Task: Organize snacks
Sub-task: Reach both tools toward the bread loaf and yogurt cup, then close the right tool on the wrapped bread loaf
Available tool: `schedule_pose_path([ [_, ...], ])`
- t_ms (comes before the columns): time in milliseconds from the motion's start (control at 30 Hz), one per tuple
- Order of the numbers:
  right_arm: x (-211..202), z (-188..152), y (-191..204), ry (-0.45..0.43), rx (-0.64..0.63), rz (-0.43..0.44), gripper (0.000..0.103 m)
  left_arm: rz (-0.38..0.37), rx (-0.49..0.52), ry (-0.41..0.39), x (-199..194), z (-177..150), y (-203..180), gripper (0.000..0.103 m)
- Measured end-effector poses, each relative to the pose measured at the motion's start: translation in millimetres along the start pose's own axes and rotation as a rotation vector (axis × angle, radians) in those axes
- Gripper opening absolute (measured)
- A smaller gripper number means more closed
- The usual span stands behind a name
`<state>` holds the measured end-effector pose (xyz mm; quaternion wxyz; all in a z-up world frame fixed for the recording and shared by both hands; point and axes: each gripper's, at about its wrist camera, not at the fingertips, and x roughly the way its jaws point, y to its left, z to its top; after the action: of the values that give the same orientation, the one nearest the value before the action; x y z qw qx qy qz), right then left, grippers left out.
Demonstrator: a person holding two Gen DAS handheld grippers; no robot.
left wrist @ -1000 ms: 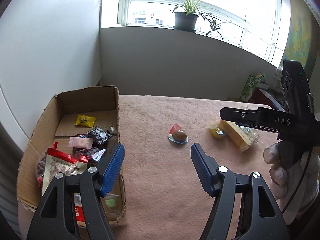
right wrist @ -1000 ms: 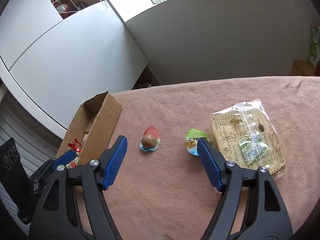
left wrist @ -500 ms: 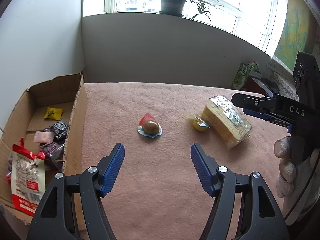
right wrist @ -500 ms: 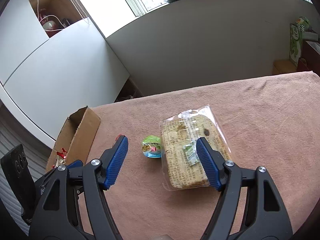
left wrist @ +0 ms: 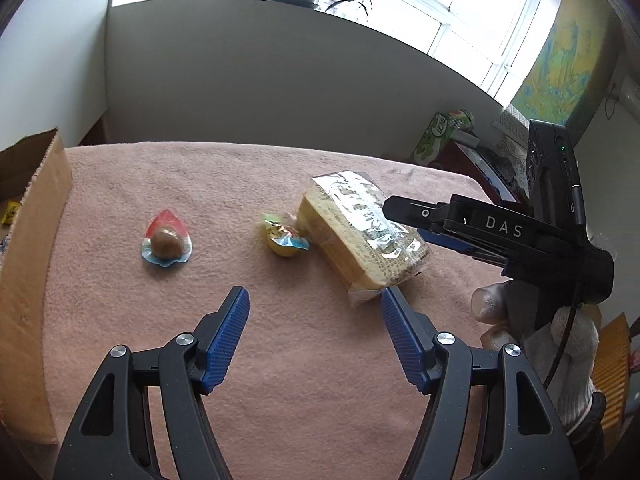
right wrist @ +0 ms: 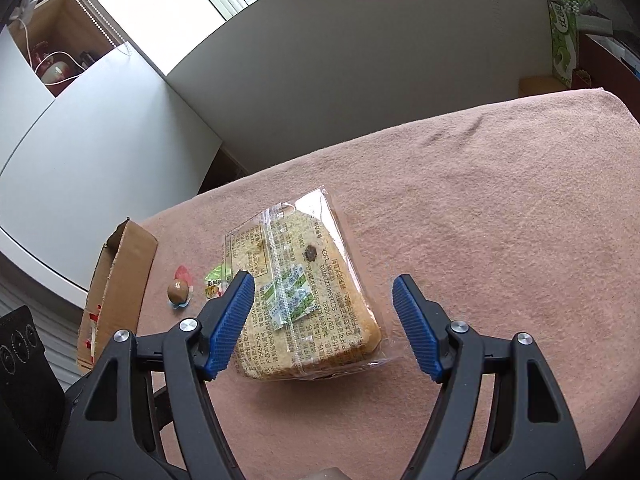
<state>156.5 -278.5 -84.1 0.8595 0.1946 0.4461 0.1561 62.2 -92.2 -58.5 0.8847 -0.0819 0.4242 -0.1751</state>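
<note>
right gripper (right wrist: 322,312) hovering nearest, jaws wide and empty, straddling wrapped bread (right wrist: 304,300); loaf's long axis running away between fingers; left gripper (left wrist: 314,322) gaping wide, empty, loaf off to its right.

Box (left wrist: 32,240) left, egg snack (left wrist: 167,238), jelly cup (left wrist: 285,238), bread pack (left wrist: 360,232) right, on table (left wrist: 280,360)

A pink terry-cloth-covered table (right wrist: 500,200) carries a clear-wrapped sliced bread loaf (right wrist: 304,300) ahead of the right gripper (right wrist: 324,308). A yellow jelly cup (left wrist: 284,238), a wrapped brown egg (left wrist: 166,240) and an open cardboard box (left wrist: 32,264) lie progressively further left.
</note>
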Motion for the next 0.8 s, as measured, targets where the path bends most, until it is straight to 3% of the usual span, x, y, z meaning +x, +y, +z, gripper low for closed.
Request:
schedule_pose_path([
  [200, 10, -6, -1, 0.034, 0.016, 0.024, 0.074, -0.071, -0.043, 0.044, 23, 4, -11, 0.068],
  [467, 9, -10, -9, 0.056, 0.052, 0.086, 0.062, -0.078, -0.09, 0.073, 46, 7, 0, 0.066],
  [700, 9, -18, 3, 0.065, 0.005, 0.072, 0.057, -0.098, -0.026, 0.061, 43, 9, -14, 0.038],
  [800, 7, -20, 6, 0.065, 0.001, 0.06, 0.056, -0.08, 0.002, 0.056, 44, 9, -20, 0.038],
])
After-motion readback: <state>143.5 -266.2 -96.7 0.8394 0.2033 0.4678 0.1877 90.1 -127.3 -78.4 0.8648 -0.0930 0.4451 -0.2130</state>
